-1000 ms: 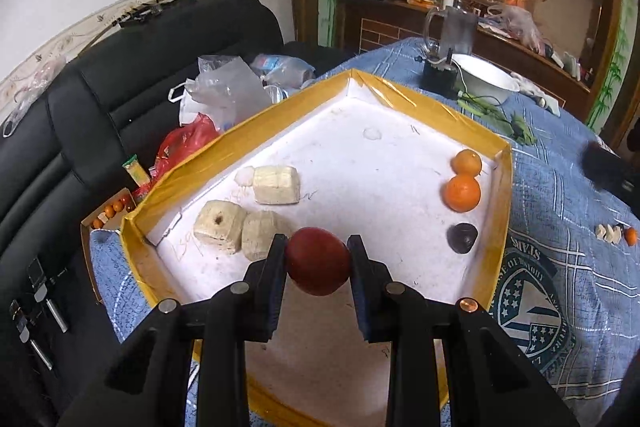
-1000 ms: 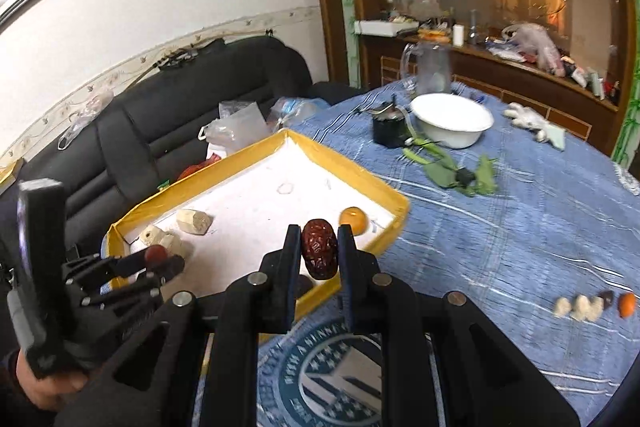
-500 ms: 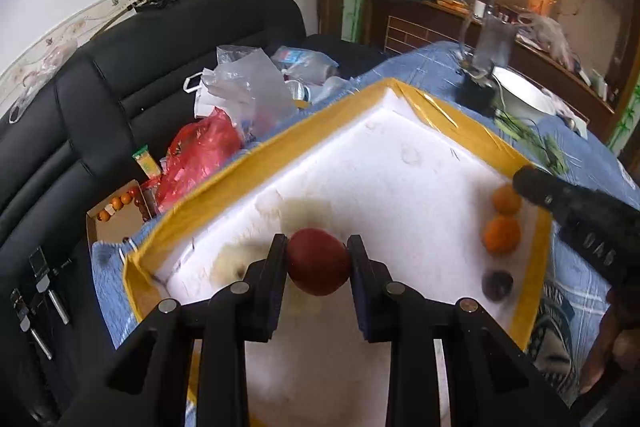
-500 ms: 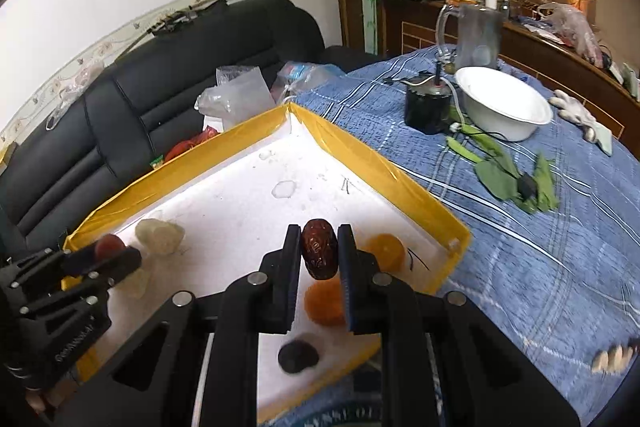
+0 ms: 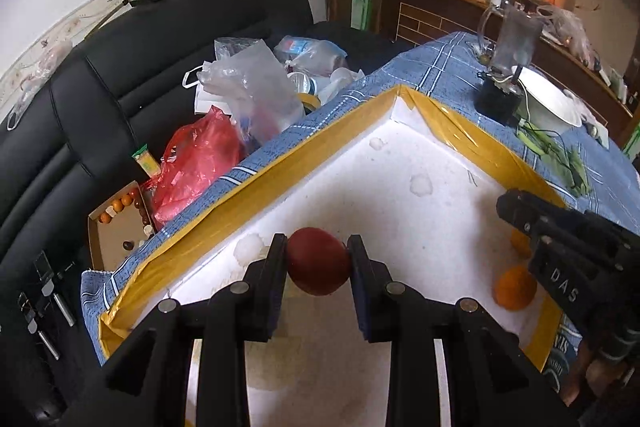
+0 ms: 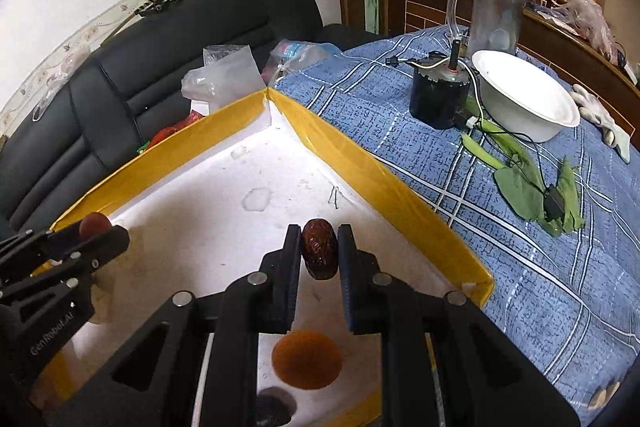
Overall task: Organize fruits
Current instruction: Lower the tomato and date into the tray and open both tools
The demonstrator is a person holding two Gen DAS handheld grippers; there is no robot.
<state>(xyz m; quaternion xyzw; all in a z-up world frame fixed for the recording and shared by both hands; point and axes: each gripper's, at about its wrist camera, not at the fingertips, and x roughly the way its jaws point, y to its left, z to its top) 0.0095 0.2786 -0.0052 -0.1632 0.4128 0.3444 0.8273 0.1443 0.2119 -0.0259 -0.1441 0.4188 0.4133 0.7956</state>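
Right now both grippers are over the white tray (image 5: pixel 408 211) with the yellow rim, and each one has a fruit. The left gripper (image 5: pixel 318 261) has its two fingers pressed on a round red fruit (image 5: pixel 318 261), one finger on each side. The right gripper (image 6: pixel 319 254) has its fingers close together around a wrinkly brown date (image 6: pixel 319 254). Two orange fruits sit by the right side of the tray; the nearer orange fruit (image 6: pixel 307 359) is just under the right gripper, and a dark fruit (image 6: pixel 276 405) lies near it. A small white lump (image 5: pixel 249 247) sits by the left wall, close to the left gripper. I think the job here is to put each fruit down next to ones like it. To do it well, bring each gripper low so the fruit almost touches the tray floor, then let the fingers spread slowly. The red fruit is round, so it may roll if it drops from high up. The date should go down beside the dark fruit, not on top of the orange one. The two grippers are near each other, so move one at a time so they do not bump.
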